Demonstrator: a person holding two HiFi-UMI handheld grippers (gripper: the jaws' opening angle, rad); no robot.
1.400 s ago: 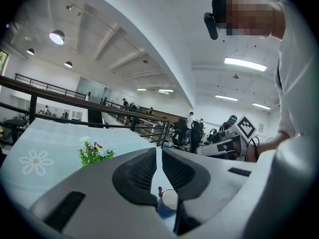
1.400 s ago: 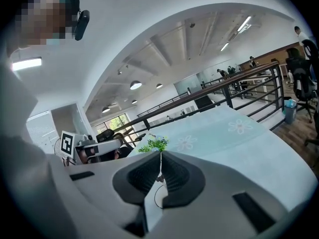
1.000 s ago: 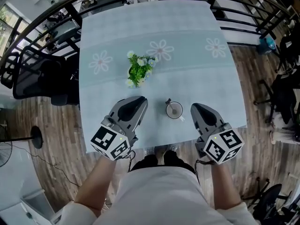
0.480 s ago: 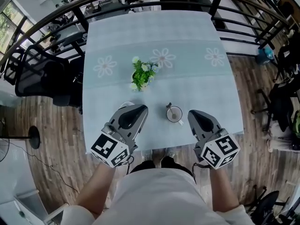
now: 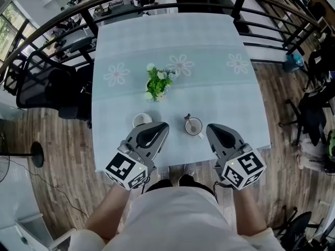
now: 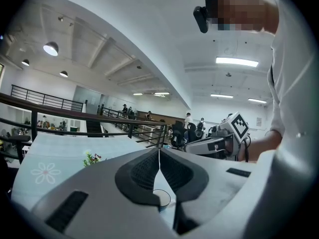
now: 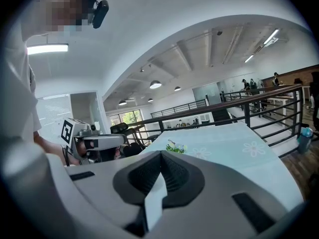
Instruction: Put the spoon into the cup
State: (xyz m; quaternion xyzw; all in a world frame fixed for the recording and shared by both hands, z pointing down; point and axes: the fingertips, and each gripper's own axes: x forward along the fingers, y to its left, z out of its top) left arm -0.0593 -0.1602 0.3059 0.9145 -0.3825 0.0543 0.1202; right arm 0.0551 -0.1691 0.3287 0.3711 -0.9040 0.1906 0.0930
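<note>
Cup (image 5: 193, 125) stands on the counter (image 5: 172, 35), near its front edge. Spoon (image 5: 188, 117) is already in the cup: bowl end down inside, handle poking out over the far-left rim. Cup handle points front-right.

Left claw (image 5: 161, 127) is shut, nothing in it; in the left gripper view the pads of the left claw (image 6: 159, 157) meet in one thin line. Right claw (image 5: 211, 129) is shut too and empty; in the right gripper view the right claw (image 7: 160, 159) has its jaws together at the tip.

The cup sits between the two claws, a little ahead of their tips. It touches neither and is nearer the right claw. Both claws are held above the front of the counter, tips angled in toward the cup.

Small white bowl (image 5: 141, 120) is just beside the left claw, on its outer side. Potted plant (image 5: 158, 82) is farther back, well apart from the cup.
</note>
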